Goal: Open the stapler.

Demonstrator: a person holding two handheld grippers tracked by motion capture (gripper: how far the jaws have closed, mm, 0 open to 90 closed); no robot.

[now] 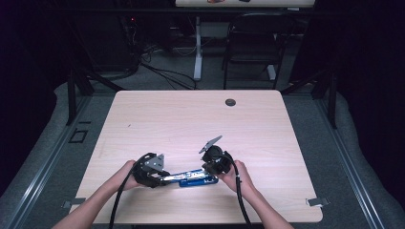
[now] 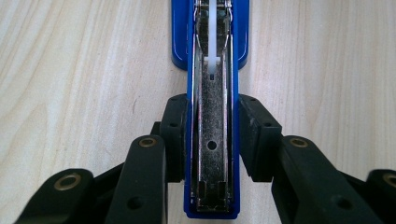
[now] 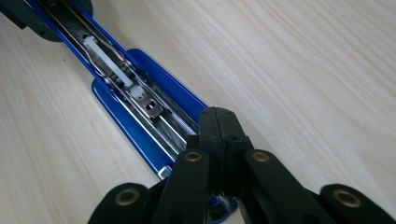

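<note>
A blue stapler (image 1: 191,177) lies open near the table's front edge, between my two grippers. Its metal channel and white pusher face up (image 2: 212,70). My left gripper (image 2: 212,135) is shut on one end of the stapler's long blue arm, one pad against each side. In the high view that gripper (image 1: 165,177) is at the stapler's left end. My right gripper (image 3: 219,119) has its jaws pressed together with nothing visible between them, tips just over the other end of the stapler (image 3: 126,98). It sits at the stapler's right end in the high view (image 1: 210,172).
The light wooden table (image 1: 191,119) has a round cable hole (image 1: 230,102) near its far edge. A black chair (image 1: 253,43) and floor cables lie beyond the table. Both forearms enter from the bottom edge.
</note>
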